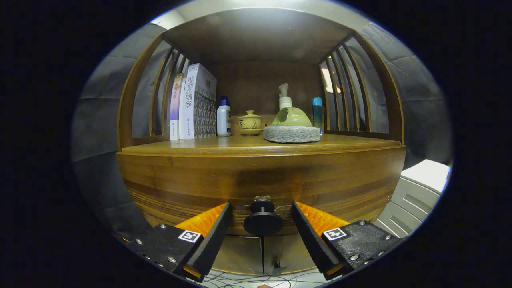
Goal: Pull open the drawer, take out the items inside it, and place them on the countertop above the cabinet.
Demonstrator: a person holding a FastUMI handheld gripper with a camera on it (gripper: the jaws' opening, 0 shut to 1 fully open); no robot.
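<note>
Nearest the camera, the gripper (262, 226) holds its two fingers spread apart, one on each side of a round dark knob (263, 219). Neither finger touches the knob; the jaws stand open around it with a gap on both sides, likely lined up this way so that closing would catch the knob for a pull.

The knob sits between the fingertips and points straight back at the camera, its short stem running into the wooden drawer front (260, 178) just beyond. That front looks flush with the cabinet, so the drawer appears closed; what lies inside is hidden. Its long axis runs crosswise, left to right of the fingers.

Above and beyond the drawer is the countertop (256, 145). On it stand books (192, 106), a white bottle (223, 118), a lidded cup (249, 121), a green pump dispenser (289, 112) on a grey pad (291, 134), and a blue tube (317, 110).
</note>
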